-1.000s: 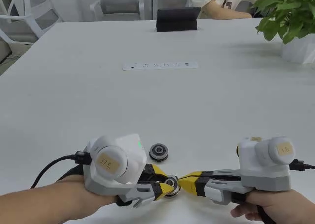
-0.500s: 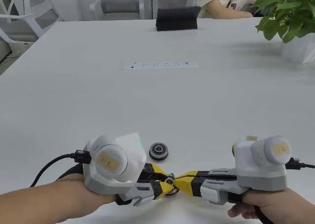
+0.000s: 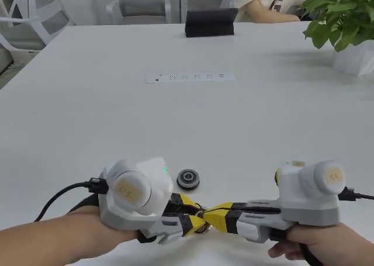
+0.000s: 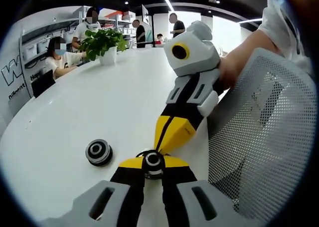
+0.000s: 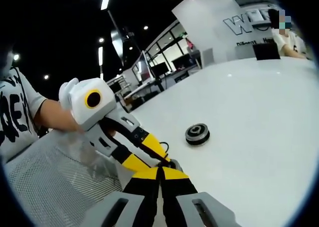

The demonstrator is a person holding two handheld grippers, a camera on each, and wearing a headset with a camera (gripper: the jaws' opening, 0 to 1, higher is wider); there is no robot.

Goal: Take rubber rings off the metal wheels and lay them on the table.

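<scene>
One wheel (image 4: pixel 152 163) — in left gripper's (image 4: pixel 152 159) fingers (image 4: pixel 130 163)

Loose wheel (image 3: pixel 189 179) on table (image 3: pixel 87 102), power strip (image 3: pixel 190 77) behind

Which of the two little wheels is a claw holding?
The wheel pinched in the left claw, where the right claw meets it tip to tip. The other wheel lies alone on the table, with no claw touching it.
</scene>
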